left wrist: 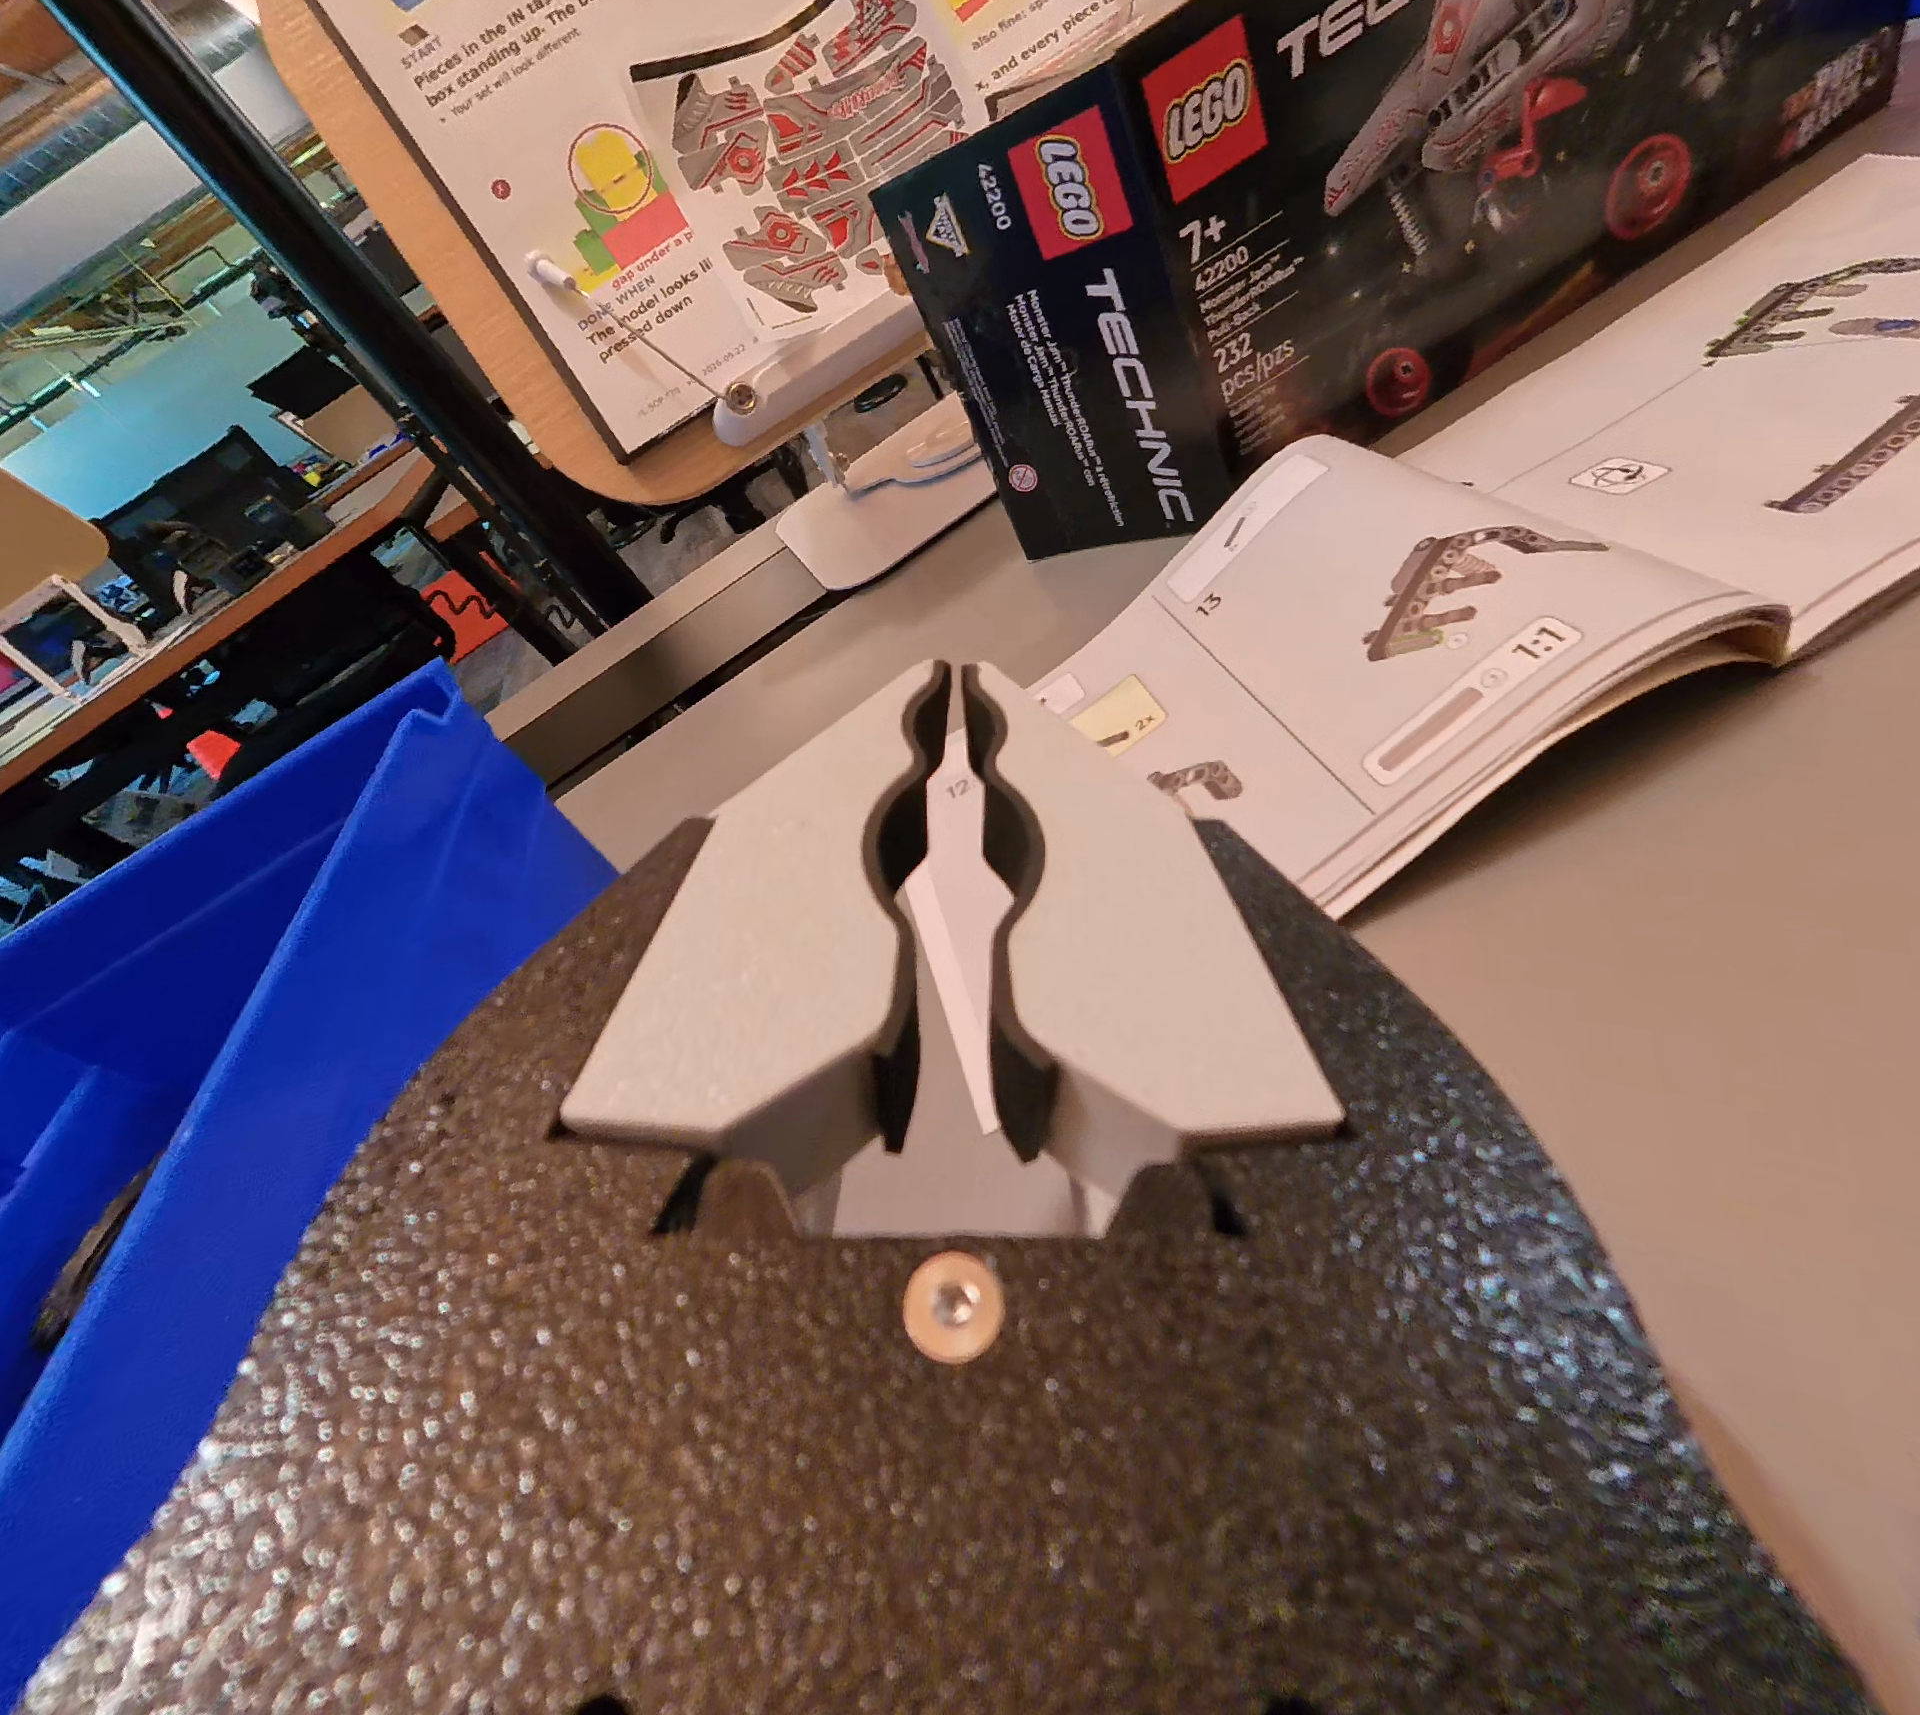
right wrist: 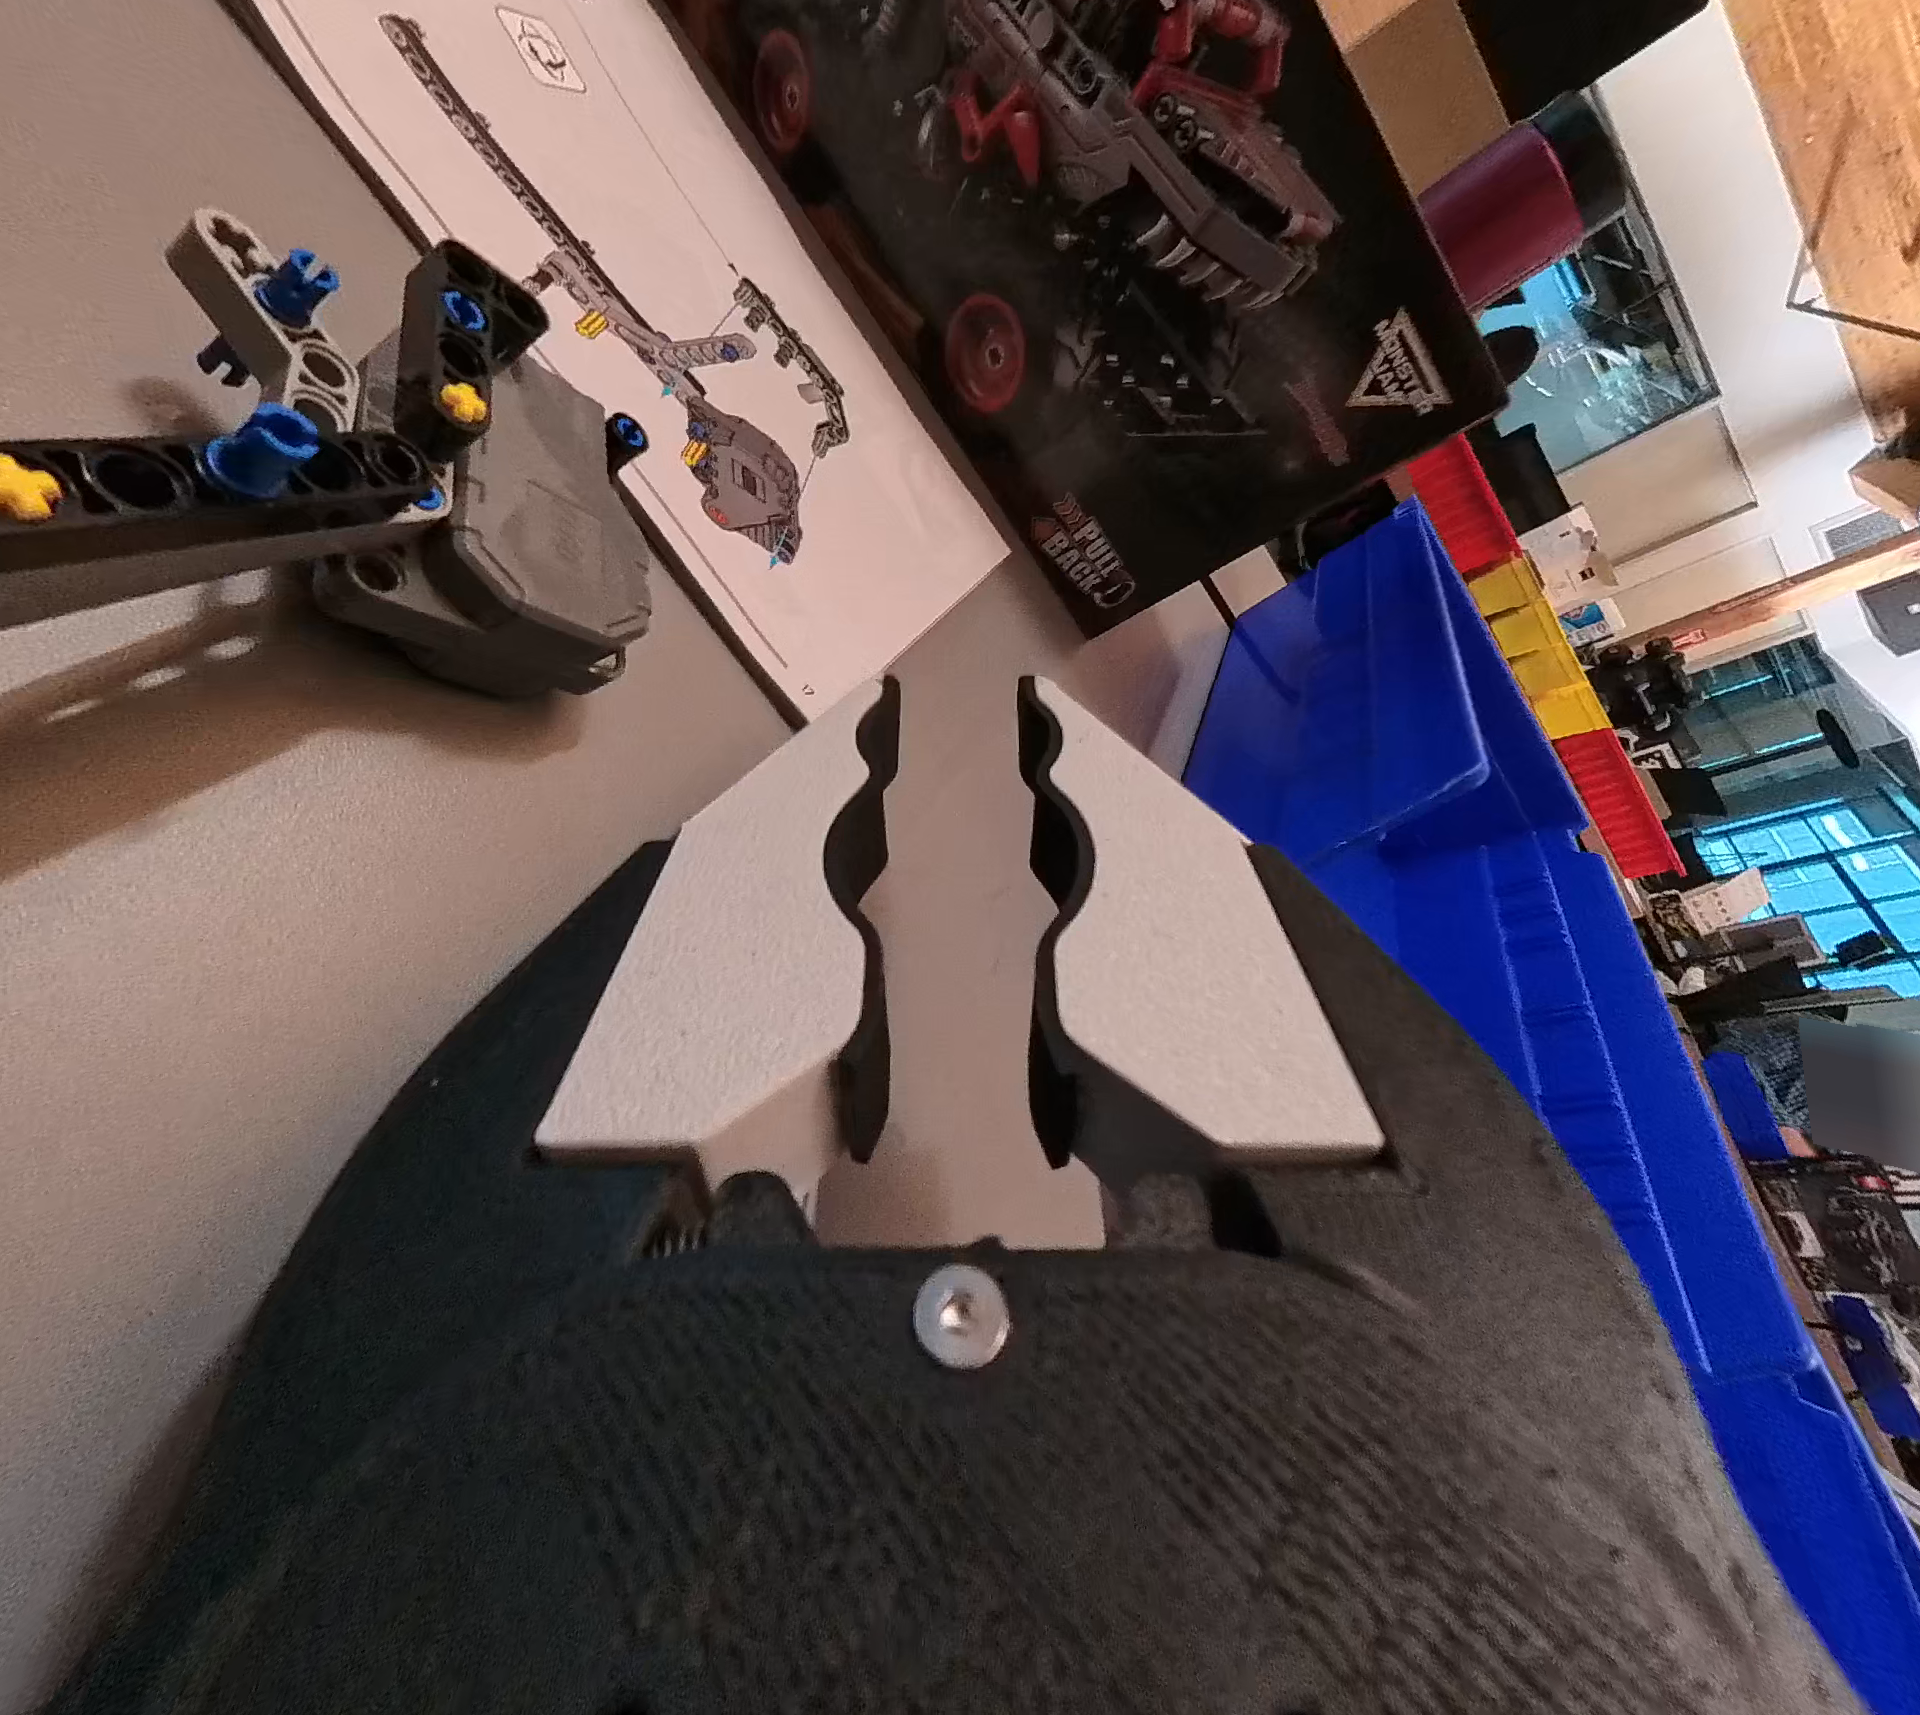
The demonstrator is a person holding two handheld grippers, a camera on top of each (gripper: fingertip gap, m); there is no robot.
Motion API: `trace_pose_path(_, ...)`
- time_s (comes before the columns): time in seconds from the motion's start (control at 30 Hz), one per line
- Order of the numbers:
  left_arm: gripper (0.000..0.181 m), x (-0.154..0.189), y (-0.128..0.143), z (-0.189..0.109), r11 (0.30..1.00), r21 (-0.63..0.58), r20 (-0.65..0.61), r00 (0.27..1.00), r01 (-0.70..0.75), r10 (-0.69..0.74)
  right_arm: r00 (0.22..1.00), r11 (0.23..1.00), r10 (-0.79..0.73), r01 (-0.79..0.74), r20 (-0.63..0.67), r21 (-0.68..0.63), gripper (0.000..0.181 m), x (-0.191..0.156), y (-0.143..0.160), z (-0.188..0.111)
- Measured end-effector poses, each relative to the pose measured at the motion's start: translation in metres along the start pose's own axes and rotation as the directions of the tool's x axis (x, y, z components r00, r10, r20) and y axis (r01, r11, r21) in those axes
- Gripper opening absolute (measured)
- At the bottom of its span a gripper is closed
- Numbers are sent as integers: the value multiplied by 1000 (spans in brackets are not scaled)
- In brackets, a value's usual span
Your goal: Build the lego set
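My left gripper is pressed together, tips nearly touching, nothing pinched; it hangs over the near corner of the open booklet on the counter. My right gripper is spread w/ a clear gap, empty, rolled sideways, aimed at bare counter between the booklet page and the blue bin.

The task's thing, the part-built model, lies on the counter left of my right gripper, apart from it: grey motor block w/ black and grey beams and blue and yellow pins, partly over the booklet edge. The set box stands behind.

Risks, as I judge: the long black beam sticks out far, so a sideways bump from my right gripper could swing or topple the model. Grabbing by that beam alone could pop pin joints. The left gripper, that low, could crease or flip the page.

Containers: a blue bin beside my left gripper too, and I can't see the contents of either. Stacked red & yellow bins sit behind, contents not visible.
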State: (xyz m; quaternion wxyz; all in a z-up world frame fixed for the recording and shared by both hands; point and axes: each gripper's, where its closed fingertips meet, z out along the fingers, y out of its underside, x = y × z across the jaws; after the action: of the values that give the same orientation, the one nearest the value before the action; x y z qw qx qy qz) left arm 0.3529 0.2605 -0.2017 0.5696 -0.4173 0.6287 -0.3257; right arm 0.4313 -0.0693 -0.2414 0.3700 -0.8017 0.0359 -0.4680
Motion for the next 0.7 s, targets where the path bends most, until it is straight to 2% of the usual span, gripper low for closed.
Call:
trace_pose_path(0.3,0,13,-11,-1,999,34,-55,998,-9,11,997,996,-73,74,27,-44,20,-11,5,4)
trace_pose_path(0.7,0,10,-9,-3,999,32,-45,999,-2,3,997,997,-74,74,27,-25,20,-11,1,3)
